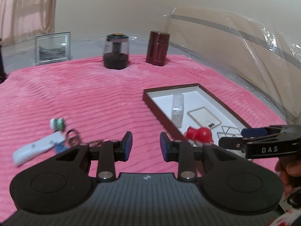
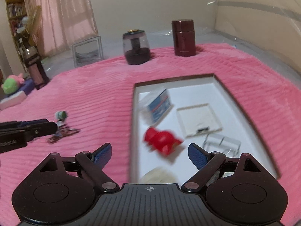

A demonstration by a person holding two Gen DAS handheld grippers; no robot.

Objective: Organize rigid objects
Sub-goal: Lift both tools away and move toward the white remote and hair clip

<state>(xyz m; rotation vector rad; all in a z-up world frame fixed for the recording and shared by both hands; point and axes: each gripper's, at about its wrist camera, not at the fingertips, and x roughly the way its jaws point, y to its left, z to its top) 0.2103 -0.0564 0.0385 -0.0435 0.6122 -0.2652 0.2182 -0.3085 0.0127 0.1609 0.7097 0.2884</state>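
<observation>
A shallow brown box with a white inside (image 1: 207, 91) (image 2: 233, 101) lies on the pink blanket. In it are a red plastic toy (image 1: 198, 134) (image 2: 161, 139), a blue-and-white packet (image 2: 160, 104), a flat white card (image 2: 199, 119) and a wire clip (image 2: 222, 143). My left gripper (image 1: 145, 146) is open and empty over the blanket, left of the box. My right gripper (image 2: 149, 155) is open and empty, just above the red toy; it also shows in the left wrist view (image 1: 242, 136). Outside the box lie a small green-white roll (image 1: 57, 124) (image 2: 61, 115), a white flat device (image 1: 35, 147) and dark keys (image 1: 72, 136).
At the blanket's far edge stand a dark glass jar (image 1: 116, 51) (image 2: 136, 47), a maroon canister (image 1: 158, 48) (image 2: 183, 37) and a picture frame (image 1: 53, 48). A tall dark bottle (image 2: 34, 66) and a plush toy (image 2: 11, 85) are at the far left. A plastic-covered headboard (image 1: 244, 43) rises on the right.
</observation>
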